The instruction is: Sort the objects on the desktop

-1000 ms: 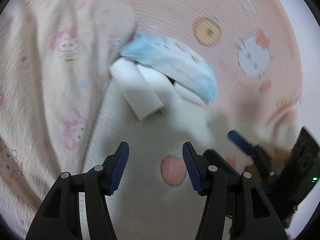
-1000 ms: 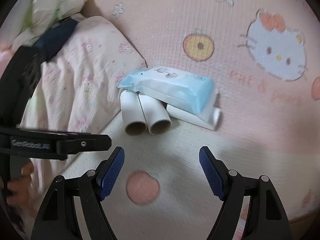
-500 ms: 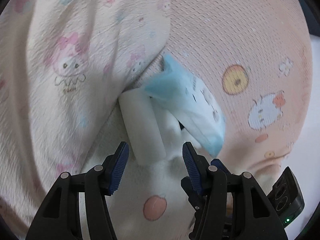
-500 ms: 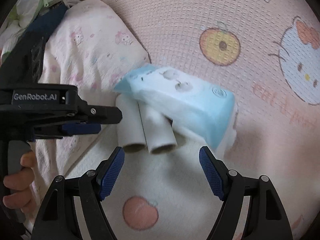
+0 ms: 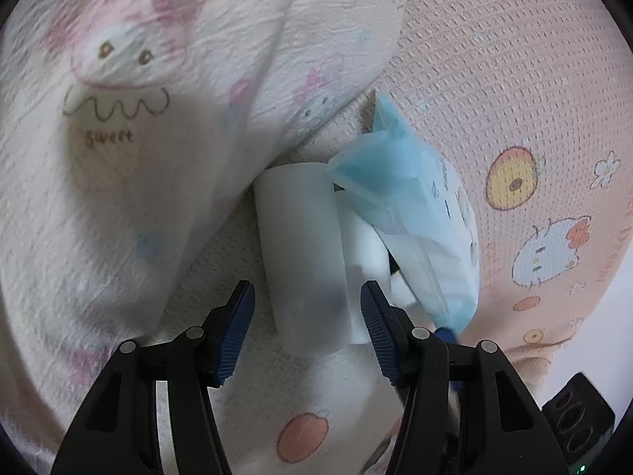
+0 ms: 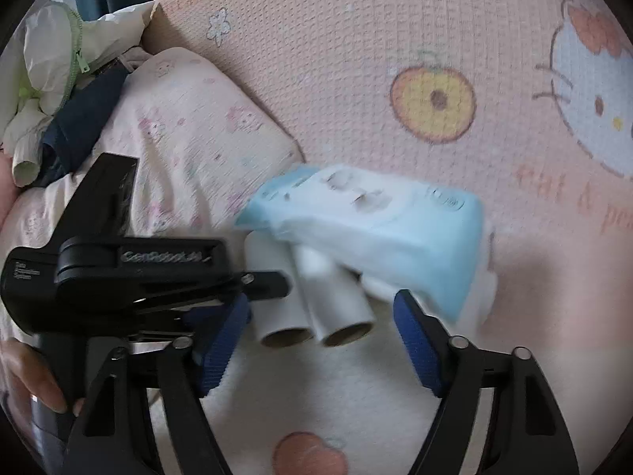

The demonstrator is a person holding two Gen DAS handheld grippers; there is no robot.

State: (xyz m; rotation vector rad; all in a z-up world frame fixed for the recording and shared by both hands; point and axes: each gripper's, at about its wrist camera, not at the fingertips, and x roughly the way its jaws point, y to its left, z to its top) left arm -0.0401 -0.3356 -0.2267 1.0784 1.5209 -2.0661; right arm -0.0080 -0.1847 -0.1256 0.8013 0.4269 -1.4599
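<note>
Soft, even indoor light, fairly dim, with no glare. Both views bulge as fisheye pictures and darken to a black ring at the edges. In the left wrist view the blanket (image 5: 130, 126) at left is smeared by motion blur, and the near end of the roll (image 5: 304, 253) is hazy, perhaps out of focus. In the right wrist view the pack (image 6: 372, 229) is streaked with blur; a soft shadow lies on the mat (image 6: 546, 277) to its right.

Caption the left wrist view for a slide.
Left gripper, jaws open around a white roll, beside a blue wipes pack on a cartoon-print blanket.
</note>
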